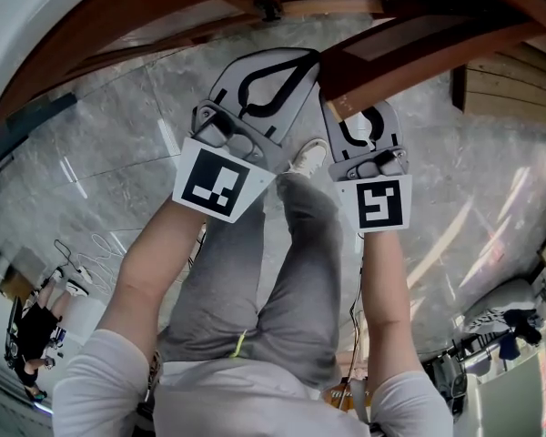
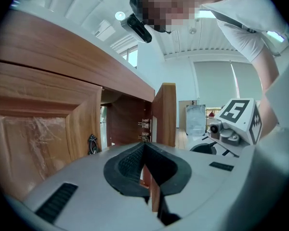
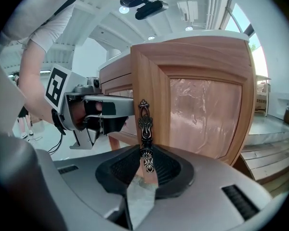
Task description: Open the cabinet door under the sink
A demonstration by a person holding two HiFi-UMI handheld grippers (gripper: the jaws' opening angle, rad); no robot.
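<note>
The wooden cabinet door [image 3: 192, 100] under the sink stands swung out, with an ornate dark metal handle [image 3: 143, 124] on its stile. My right gripper [image 3: 145, 170] is shut on the handle's lower end. My left gripper [image 2: 147, 177] is shut on the door's free edge [image 2: 164, 114], which shows edge-on between its jaws. From the head view both grippers point down at the open door [image 1: 409, 53], the left gripper [image 1: 302, 57] beside the right gripper [image 1: 350, 107]. Behind the door, the dark cabinet interior [image 2: 125, 124] and its hinges [image 2: 144, 124] are exposed.
A second cabinet door [image 2: 38, 143] to the left is closed, with its own handle [image 2: 92, 144]. The grey marble floor [image 1: 118, 153] lies below, along with my legs [image 1: 291, 271]. Wooden steps [image 3: 269, 162] lie to the right. Bags and cables [image 1: 36, 317] sit at the floor's edges.
</note>
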